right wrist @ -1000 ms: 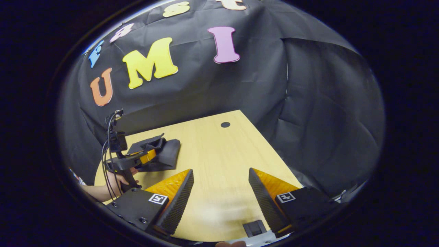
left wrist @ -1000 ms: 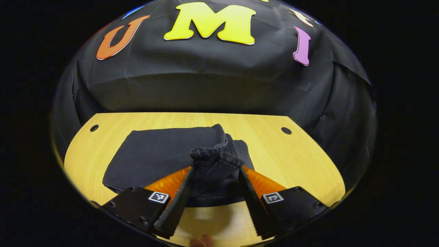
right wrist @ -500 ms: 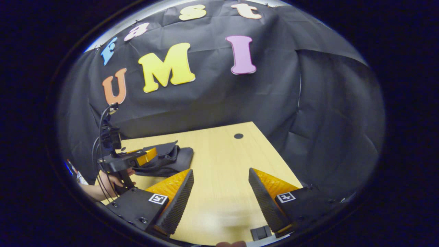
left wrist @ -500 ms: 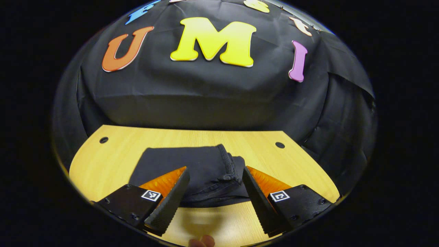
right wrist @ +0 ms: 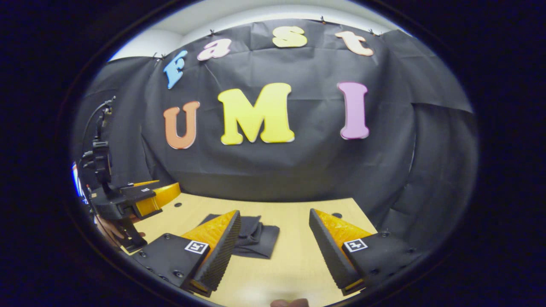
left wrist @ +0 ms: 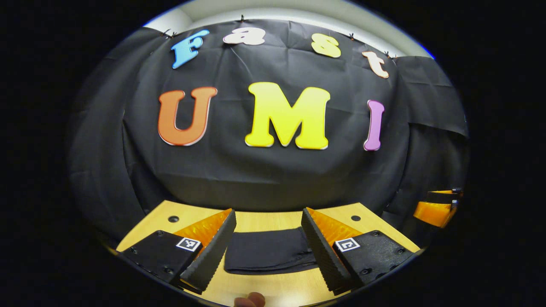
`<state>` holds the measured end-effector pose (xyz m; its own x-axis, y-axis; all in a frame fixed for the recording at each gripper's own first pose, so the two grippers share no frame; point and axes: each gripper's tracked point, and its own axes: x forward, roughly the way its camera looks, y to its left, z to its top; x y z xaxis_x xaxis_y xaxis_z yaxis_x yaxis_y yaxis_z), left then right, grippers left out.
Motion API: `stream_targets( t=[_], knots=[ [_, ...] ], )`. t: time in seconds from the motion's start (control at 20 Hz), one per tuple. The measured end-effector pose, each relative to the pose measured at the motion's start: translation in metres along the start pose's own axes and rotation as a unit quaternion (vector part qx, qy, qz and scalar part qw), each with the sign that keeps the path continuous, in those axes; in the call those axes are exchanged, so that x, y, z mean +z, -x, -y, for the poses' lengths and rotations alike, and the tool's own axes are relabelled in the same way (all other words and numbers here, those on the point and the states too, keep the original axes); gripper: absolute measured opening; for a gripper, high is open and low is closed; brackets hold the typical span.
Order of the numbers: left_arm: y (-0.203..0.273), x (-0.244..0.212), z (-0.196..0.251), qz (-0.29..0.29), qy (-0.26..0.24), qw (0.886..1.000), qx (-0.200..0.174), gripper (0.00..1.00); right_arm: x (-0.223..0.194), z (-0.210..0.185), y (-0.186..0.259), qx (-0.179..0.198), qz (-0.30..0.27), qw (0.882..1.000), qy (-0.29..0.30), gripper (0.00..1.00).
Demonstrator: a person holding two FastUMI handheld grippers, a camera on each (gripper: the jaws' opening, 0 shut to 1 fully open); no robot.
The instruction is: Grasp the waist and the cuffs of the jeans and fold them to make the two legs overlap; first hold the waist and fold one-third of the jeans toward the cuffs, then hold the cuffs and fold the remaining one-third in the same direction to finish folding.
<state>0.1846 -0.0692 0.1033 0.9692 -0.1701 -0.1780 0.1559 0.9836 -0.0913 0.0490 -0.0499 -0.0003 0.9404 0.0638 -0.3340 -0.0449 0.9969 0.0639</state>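
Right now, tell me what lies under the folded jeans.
The folded jeans lie flat on the wooden table, whose bare top shows around them. The part directly beneath is covered, so nothing there can be seen. Both grippers are open and off the cloth.

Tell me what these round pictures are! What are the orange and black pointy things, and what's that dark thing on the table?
The pointy things are pincers called grippers. A person holds one in each hand, like big tweezers. Each gripper carries a small camera that looks out along its own two fingers, so there are two pictures.

In the left gripper view, the left gripper is open and holds nothing. Beyond its fingers, the jeans lie folded into a flat bundle on the table.

In the right gripper view, the right gripper is open and holds nothing too. At the left edge of that view you can see the other gripper from the side, with a hand holding its handle.

Nothing is being held: the jeans simply rest on the table.
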Motion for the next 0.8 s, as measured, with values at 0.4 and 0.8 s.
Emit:
stream_targets(
  t=[0.4,0.8],
  knots=[
    [0.062,0.065,-0.039,0.059,0.008,0.998,0.033,0.98,0.049,-0.061,0.000,0.007,0.074,0.997,0.011,0.94],
    [0.092,0.066,-0.057,0.062,0.025,0.996,0.054,0.98,0.052,-0.090,0.022,-0.012,0.105,0.993,0.049,0.94]
  ],
)
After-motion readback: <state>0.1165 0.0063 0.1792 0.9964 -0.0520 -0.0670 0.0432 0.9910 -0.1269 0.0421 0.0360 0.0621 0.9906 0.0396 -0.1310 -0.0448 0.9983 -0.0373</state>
